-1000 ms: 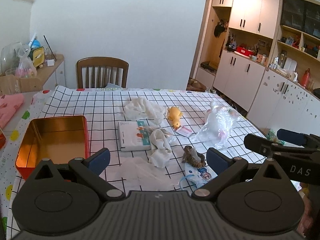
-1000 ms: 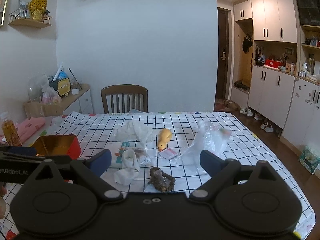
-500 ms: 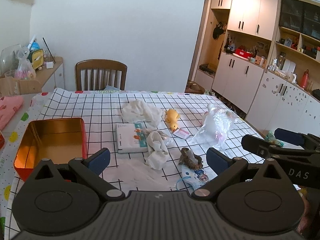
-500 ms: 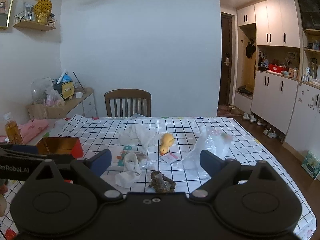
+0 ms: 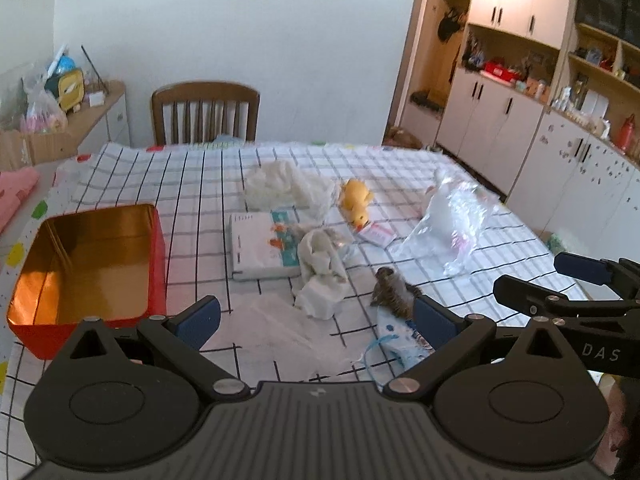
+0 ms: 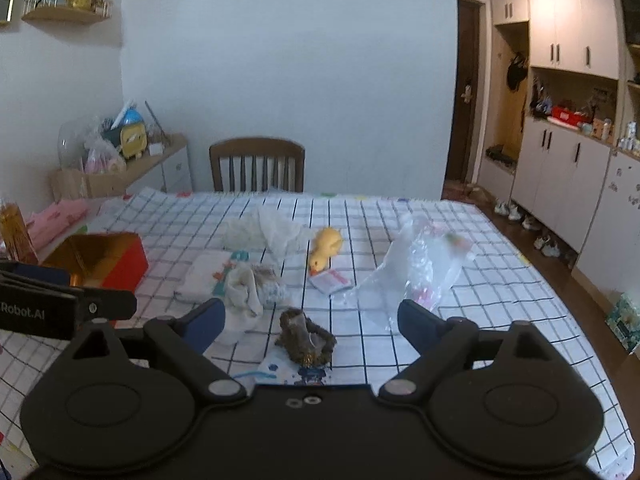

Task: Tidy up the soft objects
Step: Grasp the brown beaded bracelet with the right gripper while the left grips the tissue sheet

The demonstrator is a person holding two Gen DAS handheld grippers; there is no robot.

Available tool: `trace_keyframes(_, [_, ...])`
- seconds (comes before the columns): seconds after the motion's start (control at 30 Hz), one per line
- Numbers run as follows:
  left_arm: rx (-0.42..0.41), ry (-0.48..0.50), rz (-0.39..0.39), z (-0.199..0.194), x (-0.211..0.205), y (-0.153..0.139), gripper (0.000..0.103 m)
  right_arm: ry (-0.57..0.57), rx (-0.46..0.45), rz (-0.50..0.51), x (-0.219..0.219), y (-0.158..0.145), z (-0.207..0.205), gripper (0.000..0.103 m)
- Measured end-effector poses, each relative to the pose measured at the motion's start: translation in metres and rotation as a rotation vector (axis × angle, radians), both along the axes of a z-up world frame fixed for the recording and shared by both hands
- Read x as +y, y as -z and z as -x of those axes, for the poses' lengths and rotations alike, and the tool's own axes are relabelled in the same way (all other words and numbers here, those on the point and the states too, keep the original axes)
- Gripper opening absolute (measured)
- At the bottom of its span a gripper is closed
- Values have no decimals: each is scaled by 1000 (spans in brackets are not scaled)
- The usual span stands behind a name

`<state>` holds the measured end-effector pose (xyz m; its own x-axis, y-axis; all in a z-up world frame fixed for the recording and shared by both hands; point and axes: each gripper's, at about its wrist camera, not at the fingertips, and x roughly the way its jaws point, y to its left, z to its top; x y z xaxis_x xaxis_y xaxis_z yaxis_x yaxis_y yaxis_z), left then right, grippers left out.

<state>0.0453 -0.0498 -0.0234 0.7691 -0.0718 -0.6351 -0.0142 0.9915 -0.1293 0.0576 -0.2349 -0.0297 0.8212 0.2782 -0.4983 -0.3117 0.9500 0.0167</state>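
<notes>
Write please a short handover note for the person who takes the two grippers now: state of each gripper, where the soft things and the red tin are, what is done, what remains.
Left gripper: open, empty, held above the near table edge.
Right gripper: open, empty, pointing at the brown plush.
Red tin: on the table's left side, open, nothing visible inside.
On the checked tablecloth: yellow duck toy, white cloth behind it, crumpled sock partly lying on the wipes pack, clear plastic bag to the right, brown plush nearest the grippers.
Done: nothing sorted yet.
Left: everything; probably start with the brown plush.
</notes>
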Motion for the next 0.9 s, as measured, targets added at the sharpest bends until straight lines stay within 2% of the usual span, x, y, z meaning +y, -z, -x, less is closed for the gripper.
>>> trace_keyframes(0.3, [113, -81, -30, -37, 5, 40, 103, -78, 96, 60, -1, 29, -46, 81])
trace_keyframes(0.43, [160, -106, -41, -51, 5, 56, 103, -114, 164, 82, 2, 44, -68, 74])
trace_keyframes(0.63, [194, -132, -51, -65, 4, 71, 102, -217, 225, 99, 14, 62, -90, 61])
trace_keyframes(0.73, [212, -149, -40, -71, 4, 78, 102, -277, 268, 115, 23, 70, -101, 50])
trace_keyframes(0.83, [224, -165, -38, -76, 5, 84, 102, -309, 282, 147, 33, 78, -111, 44])
trace_keyframes(0.9, [237, -174, -39, -78, 6, 88, 97, -328, 298, 154, 37, 82, -118, 40])
